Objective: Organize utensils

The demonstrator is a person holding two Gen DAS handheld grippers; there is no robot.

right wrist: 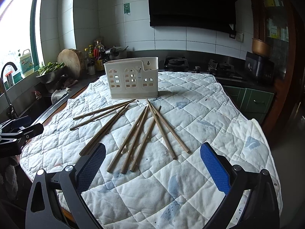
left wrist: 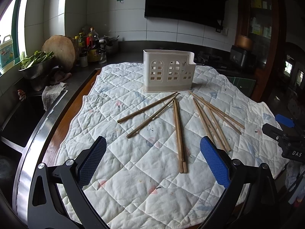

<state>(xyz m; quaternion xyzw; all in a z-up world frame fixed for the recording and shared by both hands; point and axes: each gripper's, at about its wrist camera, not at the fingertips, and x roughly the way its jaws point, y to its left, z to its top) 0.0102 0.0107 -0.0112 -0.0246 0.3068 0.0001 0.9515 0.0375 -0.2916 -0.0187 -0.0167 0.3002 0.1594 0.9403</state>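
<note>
Quilted white cloth (left wrist: 144,187) covers the kitchen worktop.
Nearest, left gripper (left wrist: 153,161) and right gripper (right wrist: 152,165) hover, jaws wide, empty; brown wooden chopsticks (right wrist: 133,133) fan out beyond; farther stands a cream perforated plastic utensil holder (left wrist: 168,70).

Setting: we record a home kitchen. Landmark is the range hood (right wrist: 192,5), dark, mounted on white wall tile. Directly below it we see a gas hob (right wrist: 176,61) set in a dark counter. Left of the hood: oil and sauce bottles (right wrist: 98,54), a round wooden chopping block (right wrist: 69,63), a steel bowl of greens (right wrist: 50,72), then a black faucet (right wrist: 7,80) by the window.
</note>
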